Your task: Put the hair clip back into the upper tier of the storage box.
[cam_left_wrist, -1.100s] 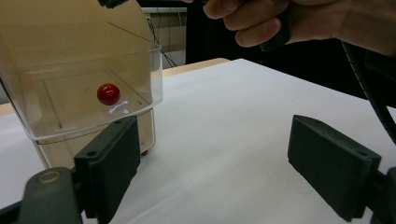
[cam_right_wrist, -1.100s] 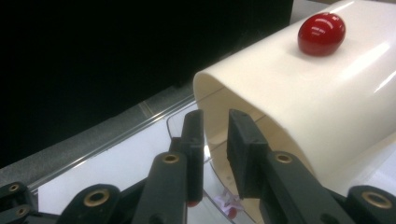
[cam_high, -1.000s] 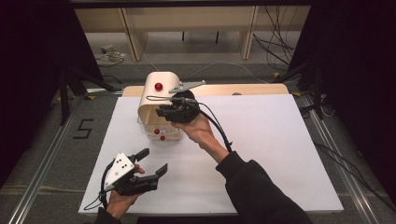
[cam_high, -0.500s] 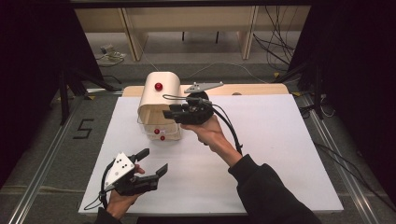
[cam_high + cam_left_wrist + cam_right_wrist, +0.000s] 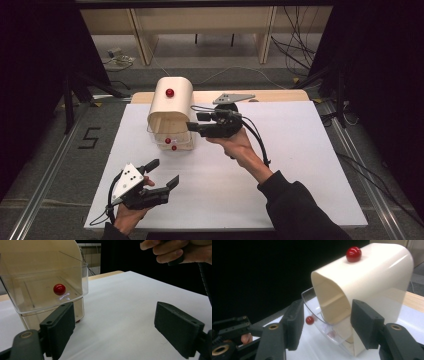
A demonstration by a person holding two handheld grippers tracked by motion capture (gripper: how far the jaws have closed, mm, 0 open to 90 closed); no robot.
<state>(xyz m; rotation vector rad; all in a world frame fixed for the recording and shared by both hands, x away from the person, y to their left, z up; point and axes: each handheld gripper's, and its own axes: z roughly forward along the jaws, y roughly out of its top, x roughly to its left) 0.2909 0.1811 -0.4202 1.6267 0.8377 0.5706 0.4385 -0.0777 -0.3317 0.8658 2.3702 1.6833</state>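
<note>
A cream arched box (image 5: pixel 170 107) with a red knob (image 5: pixel 170 92) on top stands at the table's back left. Its clear drawer (image 5: pixel 170 139) is pulled out toward me and carries a red knob (image 5: pixel 59 289) on its front. A small red ball (image 5: pixel 168 140) lies inside. My right gripper (image 5: pixel 192 125) hovers just right of the drawer, pointing at the box (image 5: pixel 367 290). Its jaws have just been opening, are apart now, and press on nothing. My left gripper (image 5: pixel 164 171) rests near the front edge, open and empty, facing the drawer (image 5: pixel 50 290).
The white board (image 5: pixel 300 165) covers the table, with bare room to the right and in front of the box. A wooden strip (image 5: pixel 270 95) runs along the back. A dark drop lies beyond the left and right rails.
My right gripper has drawn back to the right, away from the box's front, and its jaws have spread apart. The left gripper and the drawer have stayed put.
</note>
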